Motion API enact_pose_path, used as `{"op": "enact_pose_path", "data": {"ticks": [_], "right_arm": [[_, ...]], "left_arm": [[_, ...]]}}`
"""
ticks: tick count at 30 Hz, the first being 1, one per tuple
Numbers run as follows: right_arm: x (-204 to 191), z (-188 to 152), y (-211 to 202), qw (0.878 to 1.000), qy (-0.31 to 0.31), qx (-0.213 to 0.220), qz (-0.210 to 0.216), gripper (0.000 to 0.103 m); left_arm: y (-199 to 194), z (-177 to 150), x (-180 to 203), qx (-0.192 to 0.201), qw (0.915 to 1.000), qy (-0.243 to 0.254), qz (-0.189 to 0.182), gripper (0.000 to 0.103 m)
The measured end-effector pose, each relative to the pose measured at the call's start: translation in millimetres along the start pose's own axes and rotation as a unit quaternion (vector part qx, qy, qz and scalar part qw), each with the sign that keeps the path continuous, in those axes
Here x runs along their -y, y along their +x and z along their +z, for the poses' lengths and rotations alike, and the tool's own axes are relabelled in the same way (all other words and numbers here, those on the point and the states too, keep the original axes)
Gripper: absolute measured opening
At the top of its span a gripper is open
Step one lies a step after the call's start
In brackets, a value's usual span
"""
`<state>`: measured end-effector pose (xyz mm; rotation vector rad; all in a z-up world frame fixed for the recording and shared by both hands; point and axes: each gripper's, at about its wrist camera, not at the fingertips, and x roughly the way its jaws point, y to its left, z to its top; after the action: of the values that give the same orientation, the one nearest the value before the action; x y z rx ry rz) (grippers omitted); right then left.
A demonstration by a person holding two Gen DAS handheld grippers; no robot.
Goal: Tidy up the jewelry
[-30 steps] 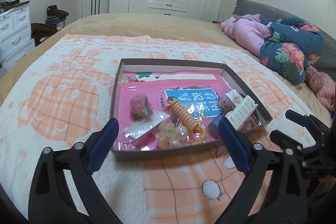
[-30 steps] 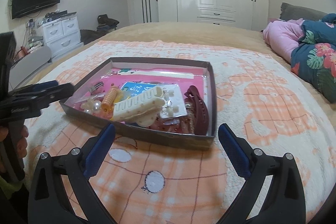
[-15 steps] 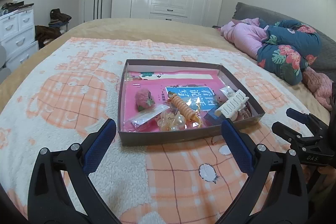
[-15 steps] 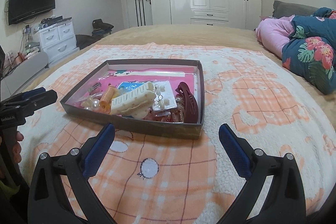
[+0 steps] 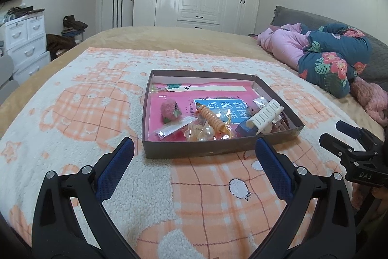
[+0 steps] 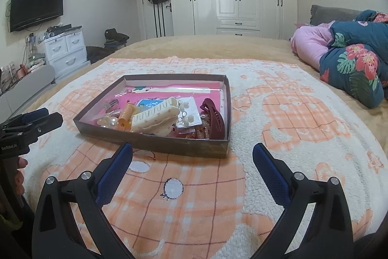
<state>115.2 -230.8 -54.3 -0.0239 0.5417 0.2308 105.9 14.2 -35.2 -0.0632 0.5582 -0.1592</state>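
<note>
On the bed blanket (image 5: 72, 113), both grippers, left (image 5: 192, 157) and right (image 6: 192, 158), have backed off the jewelry box (image 6: 155, 145), jaws apart, empty; sorting hasn't begun.

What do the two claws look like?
Both are alike. The left claw and the right claw each have black plastic arms shaped like a wide fork, with silver screws and flat blue textured pads on the fingers. Seen from the side, the right claw's body carries white letters, "DAS", and the left claw's reads "GenRobot.AI". No cables show.
</note>
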Motion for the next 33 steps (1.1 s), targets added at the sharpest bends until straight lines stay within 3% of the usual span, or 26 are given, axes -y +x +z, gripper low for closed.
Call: {"op": "enact_pose_path", "data": {"ticks": [22, 33], "right_arm": [[-14, -4, -53, 0.993, -0.019, 0.116, -0.024, 0.097], [-16, -13, -75, 0.989, -0.018, 0.145, -0.029, 0.097]], "left_arm": [[-39, -1, 10, 0.087, 0.9961, -0.005, 0.016, 0.092], [-53, -6, 18, 0.097, 0.9951, 0.001, 0.019, 0.092]]}}
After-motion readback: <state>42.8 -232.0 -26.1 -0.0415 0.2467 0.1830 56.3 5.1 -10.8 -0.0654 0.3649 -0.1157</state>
